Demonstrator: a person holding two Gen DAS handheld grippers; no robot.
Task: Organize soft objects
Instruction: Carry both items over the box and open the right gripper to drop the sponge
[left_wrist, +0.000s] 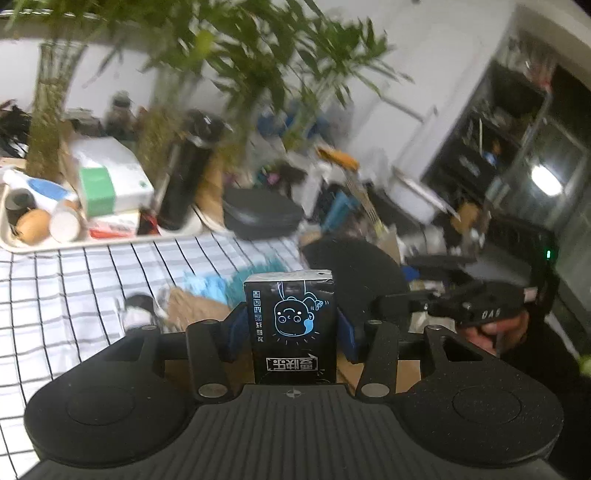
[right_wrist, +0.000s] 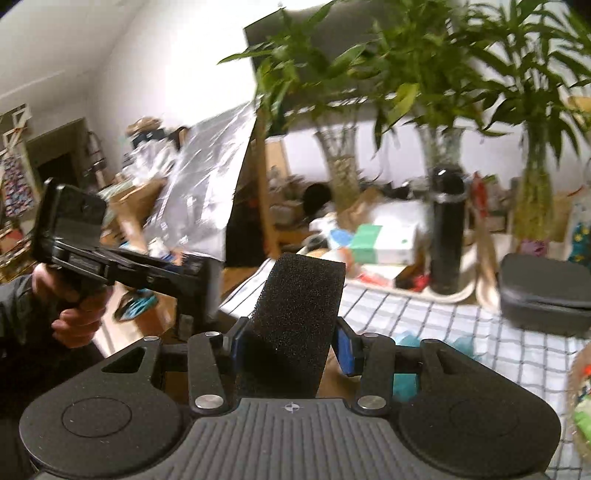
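**Left wrist: tissue pack gripped; right wrist: foam gripped**

We see the black tissue pack (left_wrist: 291, 325) clamped upright between the left gripper's (left_wrist: 291, 332) blue pads, above the checked cloth (left_wrist: 74, 288). Our right gripper (right_wrist: 291, 345) has its jaws closed on a black foam block (right_wrist: 295, 325). Behind stand a black bottle (right_wrist: 447, 229) and bamboo vases (right_wrist: 340, 166).

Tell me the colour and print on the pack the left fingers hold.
Black tissue pack with a blue-outlined cartoon face; clearest in the left wrist view.
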